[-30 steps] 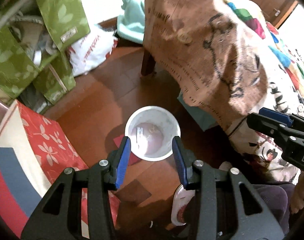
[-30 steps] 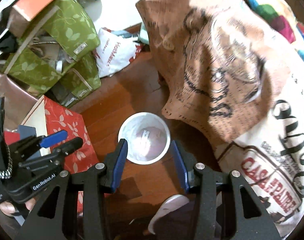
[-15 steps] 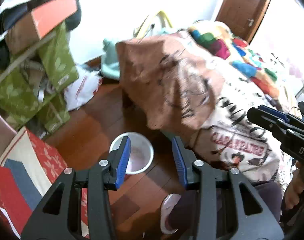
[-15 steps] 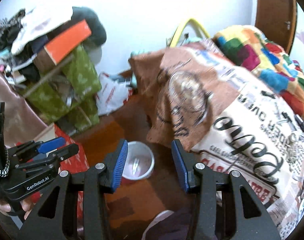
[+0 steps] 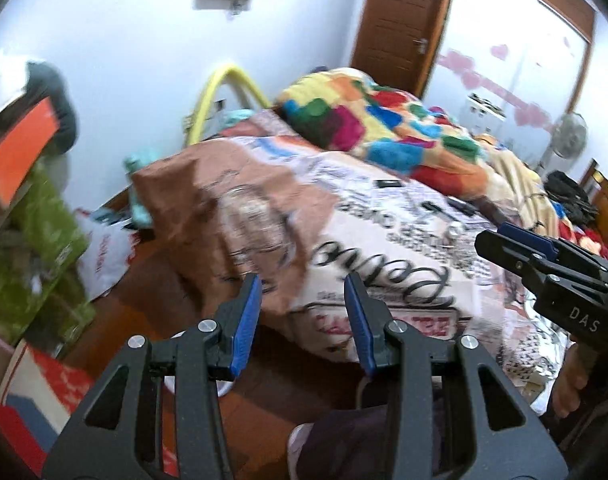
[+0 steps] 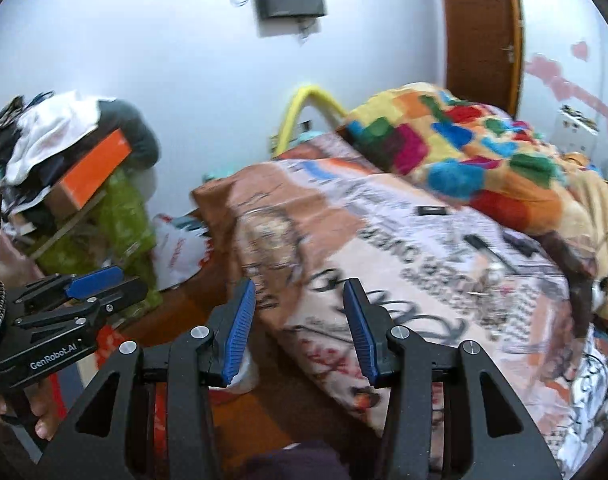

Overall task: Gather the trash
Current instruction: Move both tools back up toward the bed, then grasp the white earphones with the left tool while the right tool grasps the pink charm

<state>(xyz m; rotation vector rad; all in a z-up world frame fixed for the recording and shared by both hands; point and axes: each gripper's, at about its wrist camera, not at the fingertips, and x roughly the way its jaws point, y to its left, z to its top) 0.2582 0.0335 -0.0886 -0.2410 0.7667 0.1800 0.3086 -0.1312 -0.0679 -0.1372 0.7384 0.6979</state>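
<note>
My left gripper [image 5: 301, 284] is open with nothing between its blue pads, and it points over the edge of a bed with a printed cover [image 5: 404, 248]. My right gripper [image 6: 299, 286] is also open and empty, and points at the same cover [image 6: 444, 280]. Each shows in the other's view: the right gripper [image 5: 492, 238] at the right edge, the left gripper [image 6: 127, 282] at the left. On the cover lie small items: a black flat piece [image 5: 388, 183], dark sticks [image 5: 432, 207] and a crumpled silvery bit [image 5: 456, 232]. Only a sliver of the white bin [image 6: 245, 376] shows on the floor behind a finger.
A colourful patchwork blanket [image 5: 376, 128] is heaped at the bed's far side. Green bags [image 6: 123, 216], an orange box [image 6: 95, 172] and a white plastic bag [image 6: 179, 252] crowd the left wall. A brown door [image 5: 400, 20] stands behind. A person's shoe [image 5: 295, 440] is on the wood floor.
Both grippers have risen and tilted up from over the white bin towards the bed top. The bin has slipped to the bottom of both views. The jaws have kept their width.
</note>
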